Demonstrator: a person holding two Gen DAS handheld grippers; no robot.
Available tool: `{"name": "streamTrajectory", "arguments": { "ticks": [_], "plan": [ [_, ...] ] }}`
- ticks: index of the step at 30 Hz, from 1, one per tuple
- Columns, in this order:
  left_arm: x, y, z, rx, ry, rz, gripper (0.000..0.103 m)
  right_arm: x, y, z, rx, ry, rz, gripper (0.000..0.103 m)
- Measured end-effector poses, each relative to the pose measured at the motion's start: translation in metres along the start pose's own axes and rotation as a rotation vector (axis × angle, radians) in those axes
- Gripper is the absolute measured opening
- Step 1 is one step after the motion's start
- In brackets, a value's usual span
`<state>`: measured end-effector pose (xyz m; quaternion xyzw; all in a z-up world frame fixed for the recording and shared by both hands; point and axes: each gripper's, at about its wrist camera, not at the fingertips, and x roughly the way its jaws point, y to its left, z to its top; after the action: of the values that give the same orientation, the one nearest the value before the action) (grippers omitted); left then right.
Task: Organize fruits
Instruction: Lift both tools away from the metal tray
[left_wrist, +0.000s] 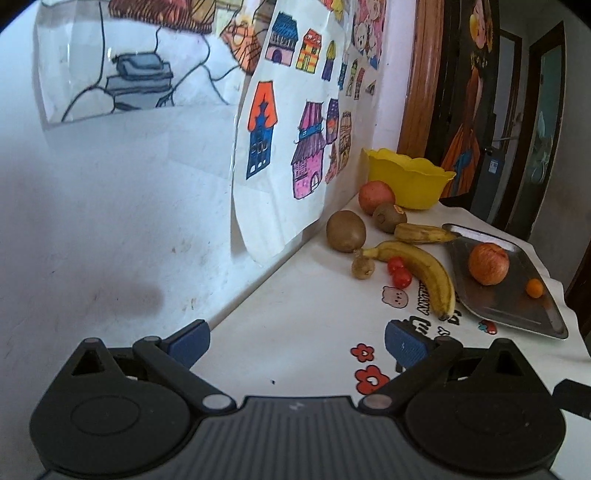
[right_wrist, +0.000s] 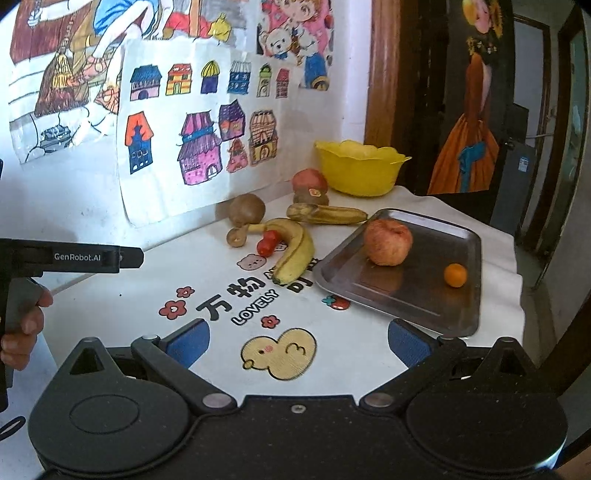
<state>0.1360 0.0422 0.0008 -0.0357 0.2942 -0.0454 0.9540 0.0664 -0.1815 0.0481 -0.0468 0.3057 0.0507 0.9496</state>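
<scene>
A steel tray (right_wrist: 436, 306) (left_wrist: 517, 310) on the white table holds an apple (right_wrist: 388, 242) (left_wrist: 488, 263) and a small orange (right_wrist: 455, 275) (left_wrist: 534, 287). Left of the tray lie a yellow banana (right_wrist: 295, 254) (left_wrist: 424, 273), a browner banana (right_wrist: 328, 214) (left_wrist: 421, 233), cherry tomatoes (right_wrist: 267, 242) (left_wrist: 399, 272), kiwis (right_wrist: 246, 209) (left_wrist: 346, 230) and a second apple (right_wrist: 309, 180) (left_wrist: 376, 196). A yellow bowl (right_wrist: 360, 168) (left_wrist: 410, 177) stands behind them. My left gripper (left_wrist: 297, 345) and my right gripper (right_wrist: 297, 345) are both open, empty, and well short of the fruit.
A wall with children's drawings (right_wrist: 192, 136) runs along the left and back of the table. The other hand-held gripper (right_wrist: 74, 256), with a hand (right_wrist: 22, 332) on its grip, shows at the left of the right wrist view. A dark doorway (right_wrist: 532, 147) lies beyond the table's right edge.
</scene>
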Motion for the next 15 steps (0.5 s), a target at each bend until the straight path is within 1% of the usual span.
{"name": "streamTrajectory", "arguments": {
  "ticks": [4,8,10,12,13,15],
  "plan": [
    [0.008,0.005,0.002,0.01,0.015,0.008,0.103,0.013,0.008,0.009,-0.011,0.004,0.003,0.102],
    [0.013,0.003,0.007,0.028,0.022,0.032,0.103,0.023,0.014,0.02,-0.014,-0.007,0.012,0.102],
    [0.016,0.002,0.011,0.031,0.023,0.042,0.103,0.027,0.013,0.029,0.038,-0.007,0.045,0.102],
    [0.019,0.001,0.015,0.031,0.021,0.052,0.103,0.029,0.01,0.041,0.11,-0.028,0.089,0.102],
    [0.021,0.0,0.018,0.03,0.018,0.059,0.103,0.031,0.01,0.047,0.124,-0.044,0.1,0.102],
    [0.022,-0.001,0.023,0.027,0.009,0.065,0.103,0.034,0.012,0.057,0.11,-0.069,0.084,0.102]
  ]
}}
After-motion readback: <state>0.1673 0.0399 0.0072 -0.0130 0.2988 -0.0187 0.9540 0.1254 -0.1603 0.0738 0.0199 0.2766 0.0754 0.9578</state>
